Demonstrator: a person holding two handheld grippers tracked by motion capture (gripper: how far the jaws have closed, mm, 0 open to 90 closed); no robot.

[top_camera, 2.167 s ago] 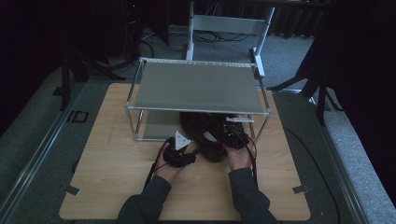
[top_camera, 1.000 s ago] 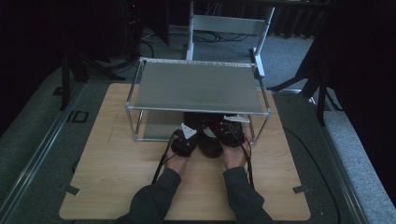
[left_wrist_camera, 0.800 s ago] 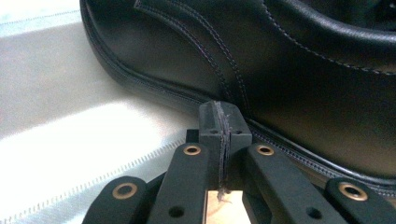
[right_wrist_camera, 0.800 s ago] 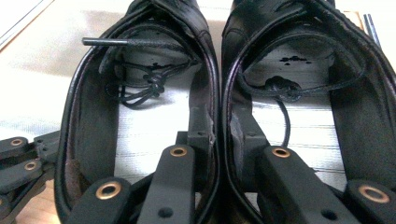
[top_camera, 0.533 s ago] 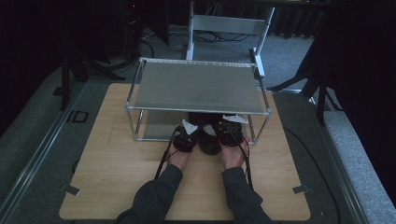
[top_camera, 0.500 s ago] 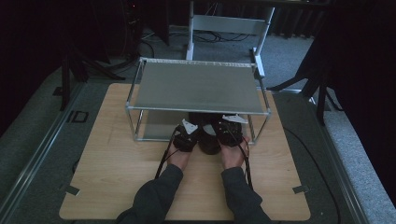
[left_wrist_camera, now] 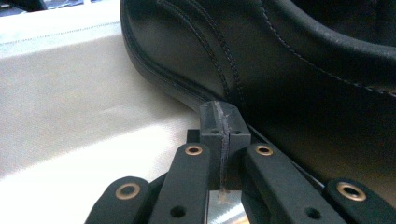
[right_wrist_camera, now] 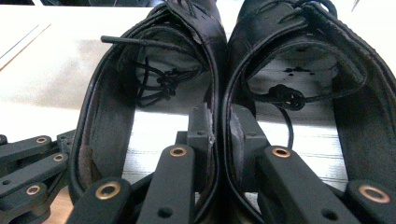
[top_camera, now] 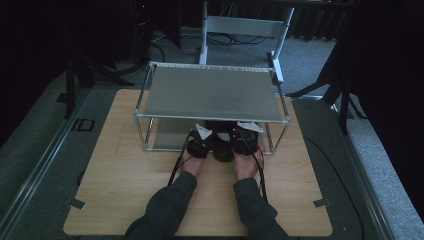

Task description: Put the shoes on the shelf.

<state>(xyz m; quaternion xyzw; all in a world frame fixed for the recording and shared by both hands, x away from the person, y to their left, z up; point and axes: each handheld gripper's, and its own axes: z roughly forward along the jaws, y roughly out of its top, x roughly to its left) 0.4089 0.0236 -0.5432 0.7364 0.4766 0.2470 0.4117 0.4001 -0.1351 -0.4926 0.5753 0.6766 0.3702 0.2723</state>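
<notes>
Shoes (right_wrist_camera: pixel 219 93) sit under a metal rack (top_camera: pixel 210 92) (low shelf).

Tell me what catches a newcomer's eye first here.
A pair of black shoes sits side by side at the rack's lower shelf, heels toward the person. The right gripper pinches their two touching inner walls together. The left gripper, jaws shut on nothing, rests against the left shoe's outer side.

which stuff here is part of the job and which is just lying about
In the job:
- pair of black leather lace-up shoes
- right gripper, clamping their inner walls together
- left gripper, shut, beside one shoe
- grey metal two-tier rack

Lying about:
- wooden table board
- grey metal chair frame
</notes>
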